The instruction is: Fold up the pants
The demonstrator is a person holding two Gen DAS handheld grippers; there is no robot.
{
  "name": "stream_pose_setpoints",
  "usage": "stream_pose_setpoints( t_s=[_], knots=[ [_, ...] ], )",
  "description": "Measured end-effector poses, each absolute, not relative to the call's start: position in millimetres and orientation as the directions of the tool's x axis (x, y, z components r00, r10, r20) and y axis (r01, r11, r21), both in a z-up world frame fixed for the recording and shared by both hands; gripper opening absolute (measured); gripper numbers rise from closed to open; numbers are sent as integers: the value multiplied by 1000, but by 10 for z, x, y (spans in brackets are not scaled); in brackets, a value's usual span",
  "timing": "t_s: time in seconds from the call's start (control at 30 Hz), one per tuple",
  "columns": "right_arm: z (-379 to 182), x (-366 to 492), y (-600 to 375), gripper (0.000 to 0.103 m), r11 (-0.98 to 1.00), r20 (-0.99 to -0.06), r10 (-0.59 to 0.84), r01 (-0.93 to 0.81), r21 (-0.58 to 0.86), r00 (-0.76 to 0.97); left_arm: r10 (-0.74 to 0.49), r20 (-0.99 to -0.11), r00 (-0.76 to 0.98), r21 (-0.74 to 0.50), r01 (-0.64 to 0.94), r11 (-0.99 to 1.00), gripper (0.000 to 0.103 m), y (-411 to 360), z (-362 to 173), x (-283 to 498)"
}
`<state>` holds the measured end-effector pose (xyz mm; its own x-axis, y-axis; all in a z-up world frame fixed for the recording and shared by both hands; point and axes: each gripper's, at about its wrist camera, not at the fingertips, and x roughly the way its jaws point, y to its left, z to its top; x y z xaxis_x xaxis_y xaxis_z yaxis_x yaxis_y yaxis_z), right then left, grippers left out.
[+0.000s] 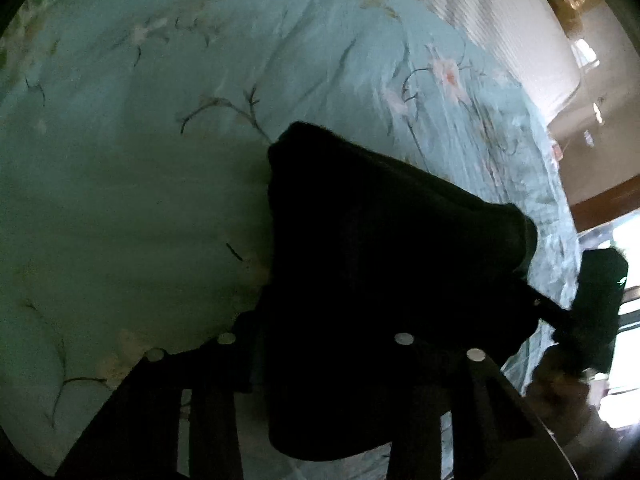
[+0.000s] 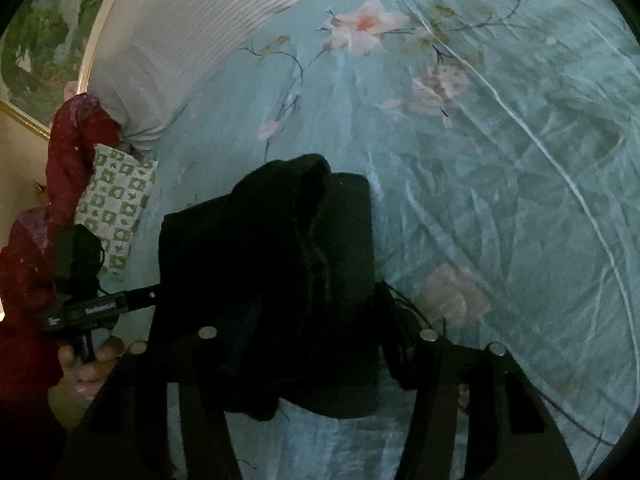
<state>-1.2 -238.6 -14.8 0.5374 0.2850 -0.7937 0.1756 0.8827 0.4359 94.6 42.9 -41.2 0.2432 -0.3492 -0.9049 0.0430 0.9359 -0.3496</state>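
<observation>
The black pants point(image 1: 380, 264) hang bunched between both grippers, lifted over a pale blue floral bedsheet point(image 1: 140, 180). My left gripper point(image 1: 320, 360) is shut on one edge of the pants; the fabric hides its fingertips. My right gripper point(image 2: 316, 352) is shut on the other edge of the pants point(image 2: 272, 272). The right gripper point(image 1: 560, 316) shows at the right of the left wrist view, pinching the fabric. The left gripper point(image 2: 136, 300) shows at the left of the right wrist view, held by a hand.
A white striped pillow point(image 2: 180, 40) and a green-and-white patterned pillow point(image 2: 116, 208) lie at the bed's head. A person's red sleeve point(image 2: 72, 148) is at the left. The bed edge and a wooden floor point(image 1: 592, 160) are to the right in the left wrist view.
</observation>
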Motion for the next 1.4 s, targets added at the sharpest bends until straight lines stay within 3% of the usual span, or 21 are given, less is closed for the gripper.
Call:
stream_pose_setpoints(
  t_s=[0.17, 0.6, 0.97, 1.13, 1.2, 1.33, 1.4],
  knots=[
    [75, 11, -2263, 39, 891, -780, 296, 135, 434, 552, -366, -891, 269, -370, 36, 928, 24, 474, -212, 914],
    [383, 479, -1710, 38, 877, -718, 399, -9, 481, 570, -309, -865, 396, -358, -56, 932, 24, 1148, 334, 927],
    [169, 1075, -1158, 38, 893, -767, 426, -84, 443, 480, -232, -889, 395, -314, -157, 936, 24, 1822, 185, 988],
    [5, 1222, -1016, 39, 925, -819, 371, -91, 370, 438, -209, -905, 370, -285, -163, 945, 25, 1883, 19, 1020],
    [-49, 1248, -1004, 42, 936, -833, 344, -82, 343, 433, -205, -907, 368, -281, -163, 946, 26, 1868, -33, 1028],
    [-127, 1279, -1099, 53, 950, -851, 300, -52, 308, 431, -172, -912, 372, -253, -182, 950, 48, 1873, -101, 1016],
    [-161, 1283, -1139, 58, 950, -852, 299, -51, 308, 431, -179, -911, 370, -263, -188, 946, 49, 1907, -139, 1009]
  ],
)
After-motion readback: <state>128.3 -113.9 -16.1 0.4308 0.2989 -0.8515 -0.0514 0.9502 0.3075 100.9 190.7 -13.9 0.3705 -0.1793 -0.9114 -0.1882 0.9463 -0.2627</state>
